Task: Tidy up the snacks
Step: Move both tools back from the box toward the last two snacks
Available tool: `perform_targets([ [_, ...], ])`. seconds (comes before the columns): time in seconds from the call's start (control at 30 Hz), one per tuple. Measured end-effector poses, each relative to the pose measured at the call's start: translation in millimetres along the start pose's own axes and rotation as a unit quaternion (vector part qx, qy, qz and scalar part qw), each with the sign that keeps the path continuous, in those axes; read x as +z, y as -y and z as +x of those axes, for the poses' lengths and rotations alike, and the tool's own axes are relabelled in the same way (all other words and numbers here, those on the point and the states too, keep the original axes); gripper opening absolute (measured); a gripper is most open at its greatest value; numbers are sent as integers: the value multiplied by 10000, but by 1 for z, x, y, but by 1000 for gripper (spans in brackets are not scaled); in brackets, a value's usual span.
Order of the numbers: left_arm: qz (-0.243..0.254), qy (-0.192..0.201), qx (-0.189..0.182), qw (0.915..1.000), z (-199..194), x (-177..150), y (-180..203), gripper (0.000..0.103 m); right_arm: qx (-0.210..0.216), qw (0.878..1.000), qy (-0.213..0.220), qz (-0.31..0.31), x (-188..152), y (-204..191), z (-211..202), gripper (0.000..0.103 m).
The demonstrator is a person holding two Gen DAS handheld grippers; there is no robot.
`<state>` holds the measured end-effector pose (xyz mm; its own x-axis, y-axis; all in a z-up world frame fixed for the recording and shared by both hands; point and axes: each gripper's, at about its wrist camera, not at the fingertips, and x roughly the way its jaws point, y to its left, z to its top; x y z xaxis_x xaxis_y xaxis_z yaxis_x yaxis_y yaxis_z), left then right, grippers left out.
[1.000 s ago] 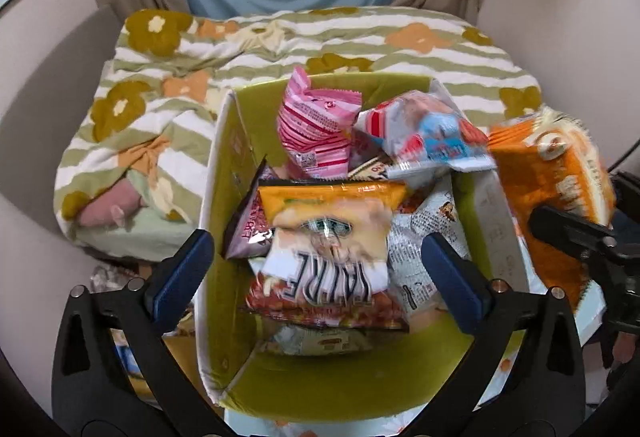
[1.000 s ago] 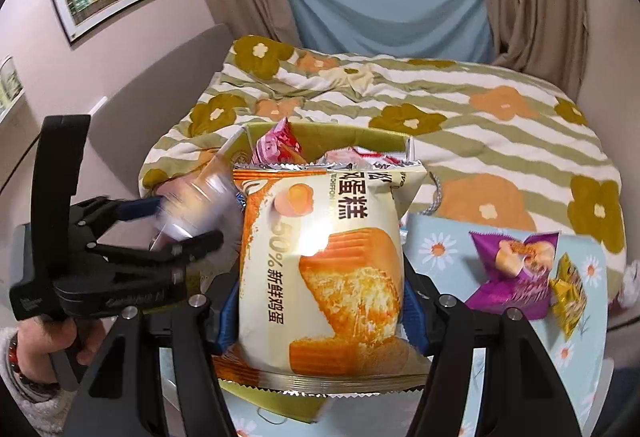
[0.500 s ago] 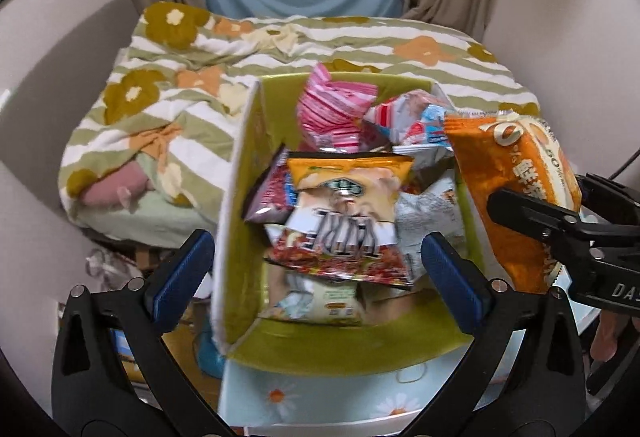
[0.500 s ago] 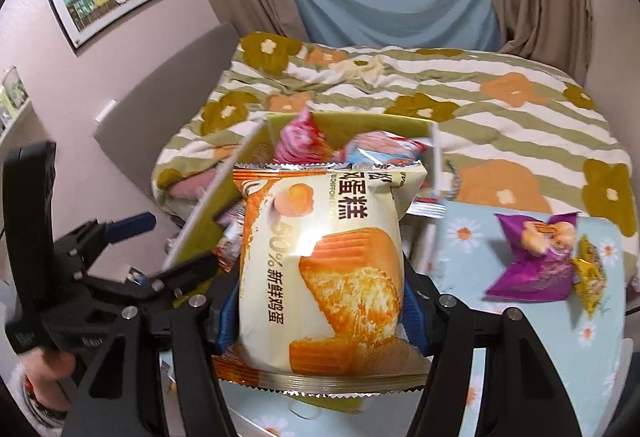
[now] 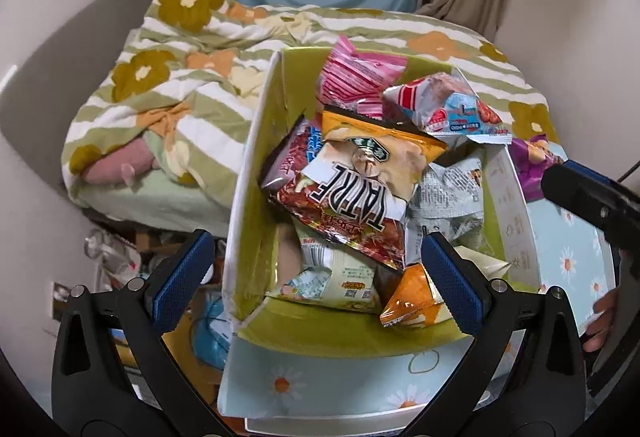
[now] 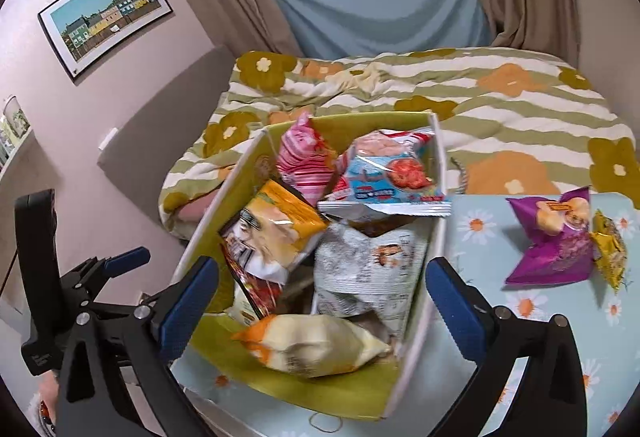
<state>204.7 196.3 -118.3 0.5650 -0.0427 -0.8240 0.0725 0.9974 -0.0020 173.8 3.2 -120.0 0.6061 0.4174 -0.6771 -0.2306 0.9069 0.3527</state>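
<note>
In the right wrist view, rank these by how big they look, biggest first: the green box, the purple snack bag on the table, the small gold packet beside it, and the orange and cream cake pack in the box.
1. Green box.
2. Orange and cream cake pack, though it lies nearest the camera.
3. Purple snack bag, only slightly smaller looking.
4. Gold packet.

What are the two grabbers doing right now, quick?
Left gripper: open, holding nothing, above the green box.
Right gripper: jaws opening, nothing between them; the orange cake packet lies in the box.
</note>
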Motion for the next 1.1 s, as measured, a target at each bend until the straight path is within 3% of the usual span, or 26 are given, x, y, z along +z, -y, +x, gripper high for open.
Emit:
perform_targets([
  [0.4,229,280,-162,9992,-19,9,12,103,-411,9989,161,-159,5,-2,-33,103],
  [0.67,355,425,-194,9983,-31,22,40,103,-588,9977,288,-172,10,16,-62,103],
  [0.97,520,648,-513,9952,-37,46,122,103,-775,9959,465,2,18,90,-107,103],
  [1.1,588,664,-756,9932,-34,58,165,103,-1248,9906,522,199,24,140,-128,103],
])
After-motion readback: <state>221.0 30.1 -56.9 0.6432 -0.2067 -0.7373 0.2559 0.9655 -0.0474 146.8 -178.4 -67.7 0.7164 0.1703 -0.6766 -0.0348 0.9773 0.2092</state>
